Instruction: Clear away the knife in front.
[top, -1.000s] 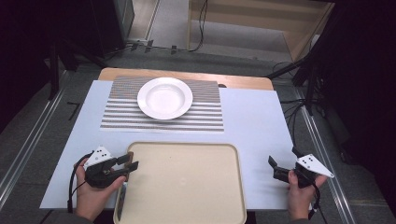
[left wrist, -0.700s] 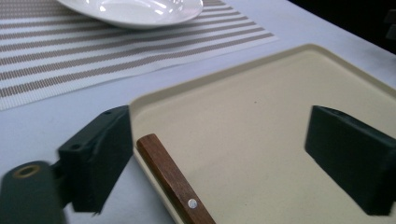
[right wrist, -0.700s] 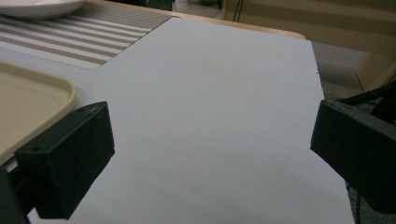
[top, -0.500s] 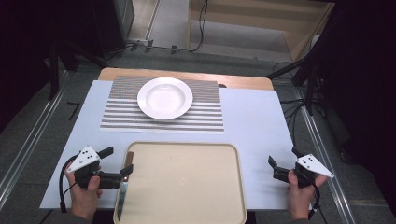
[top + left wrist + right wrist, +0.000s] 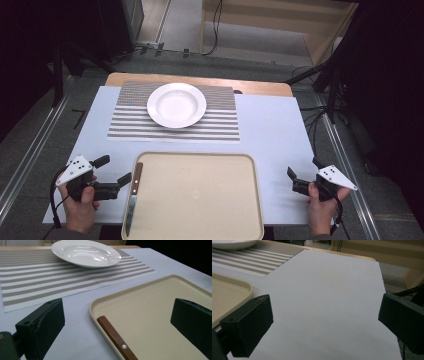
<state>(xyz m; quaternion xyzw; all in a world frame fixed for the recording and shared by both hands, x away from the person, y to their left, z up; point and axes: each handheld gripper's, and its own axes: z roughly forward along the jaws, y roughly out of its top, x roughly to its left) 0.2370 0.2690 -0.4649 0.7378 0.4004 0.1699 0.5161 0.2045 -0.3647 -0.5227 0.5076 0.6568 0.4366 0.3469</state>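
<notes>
Since a second ago: your left gripper has drawn back from the left rim of the tray toward the table's left side, and the knife that was at its jaws now lies on the tray by itself.
Left gripper: its jaws have just been opening and now stand wide apart, gripping nothing; in the left gripper view the knife's wooden handle lies between and beyond the two pads, touching neither.
Right gripper: your right gripper is where it was, near the table's front right corner, jaws spread wide and empty, with bare white table ahead of them.
Knife: along the tray's left edge, just inside the rim, handle toward the far side, blade toward you.
Edges: the tray sits at the front middle of the table, its near rim at the table's front edge; its far rim lies just short of the striped placemat.
Open room: bare table to the right of the tray and placemat, and a narrower strip on the left where your left hand is.
Count: one knife, one tray, one white plate on one placemat, two grippers.
</notes>
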